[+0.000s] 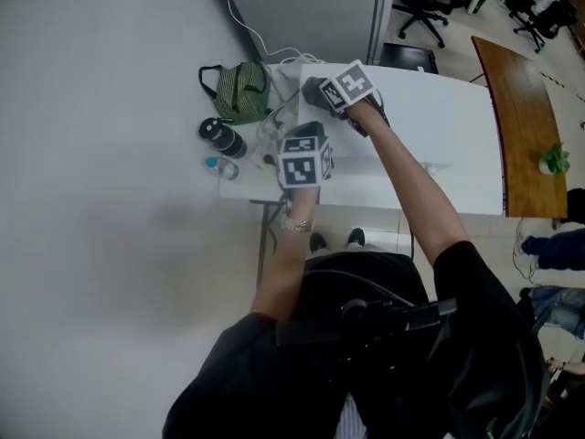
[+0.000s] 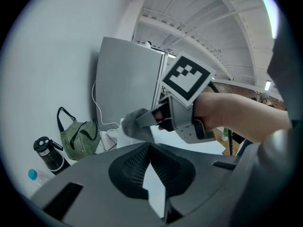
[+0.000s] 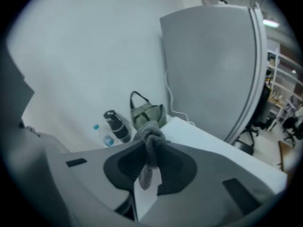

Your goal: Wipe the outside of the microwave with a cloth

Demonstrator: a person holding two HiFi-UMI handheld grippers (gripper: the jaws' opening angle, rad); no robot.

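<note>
Right tongs (image 3: 149,161) are clamped on a bunched grey cloth (image 3: 151,137), which is held at the back left of the white microwave (image 1: 416,122) top on the desk (image 1: 475,195). Left tongs (image 2: 151,174) are closed with nothing between them, hovering just beside the right ones, nearer the person. A green striped bag (image 1: 243,91) and a black bottle (image 1: 223,138) sit left of the microwave.
</note>
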